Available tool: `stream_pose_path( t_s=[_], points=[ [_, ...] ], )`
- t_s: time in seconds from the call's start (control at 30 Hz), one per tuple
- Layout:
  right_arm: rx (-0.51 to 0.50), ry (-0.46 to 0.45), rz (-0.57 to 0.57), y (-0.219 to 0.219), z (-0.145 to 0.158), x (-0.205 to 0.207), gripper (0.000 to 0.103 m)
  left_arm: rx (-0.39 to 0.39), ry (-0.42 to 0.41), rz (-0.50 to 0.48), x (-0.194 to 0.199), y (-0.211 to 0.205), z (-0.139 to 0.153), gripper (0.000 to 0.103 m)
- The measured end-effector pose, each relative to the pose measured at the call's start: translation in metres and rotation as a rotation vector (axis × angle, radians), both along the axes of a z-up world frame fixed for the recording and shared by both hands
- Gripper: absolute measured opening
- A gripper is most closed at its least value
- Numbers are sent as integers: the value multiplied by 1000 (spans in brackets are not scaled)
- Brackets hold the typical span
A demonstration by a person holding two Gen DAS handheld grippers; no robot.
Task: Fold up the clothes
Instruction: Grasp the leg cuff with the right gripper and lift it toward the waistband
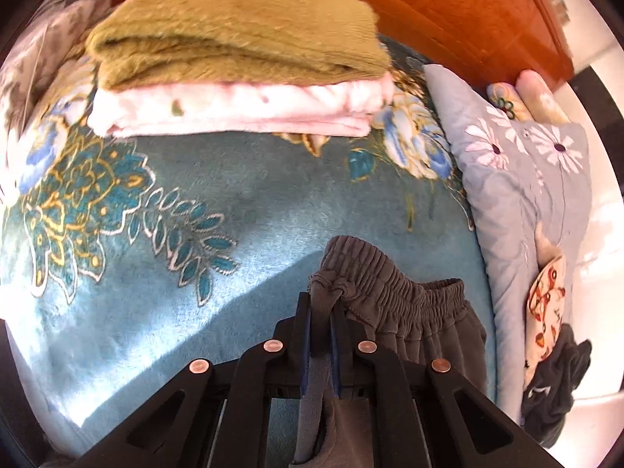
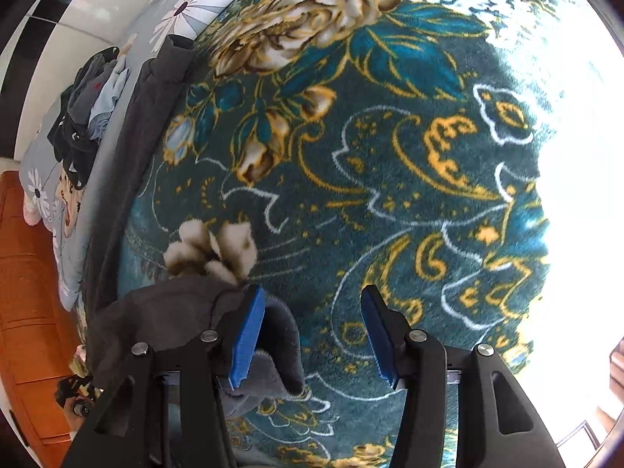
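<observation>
The left tool is closed tight on a fold of the grey trousers, right beside the gathered elastic waistband. The cloth passes between its two blue pads and hangs down under it. In the left wrist view the waistband runs from the tool toward the right, and the trousers lie on the teal flowered blanket that covers the bed.

The right tool stands about half open and holds nothing. One edge of the grey trousers lies against the inner side of its left finger, but the pads do not press on it. In the right wrist view the long axis of the trousers goes up along the left border of the blanket, away from the tool.

Behind, an olive folded blanket rests on a pink folded one.
</observation>
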State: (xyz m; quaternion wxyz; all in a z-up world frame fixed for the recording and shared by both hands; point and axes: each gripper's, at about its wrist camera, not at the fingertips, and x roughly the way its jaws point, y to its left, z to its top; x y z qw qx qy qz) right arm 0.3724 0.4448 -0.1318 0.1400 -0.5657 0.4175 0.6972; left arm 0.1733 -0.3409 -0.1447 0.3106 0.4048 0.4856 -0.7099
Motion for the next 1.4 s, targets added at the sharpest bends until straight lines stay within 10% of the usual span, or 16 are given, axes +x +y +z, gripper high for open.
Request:
stream_pose_path(
  t_s=[0.4,0.47,0.57,0.83,1.07,1.3,1.4],
  points=[
    [-152,-1,-80,-38,-34,8,56,29,61,-49,5,5,12,8],
    [-174,33,-103,-41,-29,4,23,45,74,-44,8,3,12,8],
    [-153,33,-79,-47,-18,-9,8,45,85,-52,10,4,16,9],
    [28,242,-86,9,69,-30,6,66,111,-94,15,22,25,9],
    [100,63,-69,26,25,-26,2,-123,-15,-177,2,49,33,9],
    [255,-5,-22,40,33,-55,3,-56,-55,-106,8,39,14,12],
    [259,83,-15,47,45,-81,21,-36,-71,-92,8,41,8,16]
  ],
)
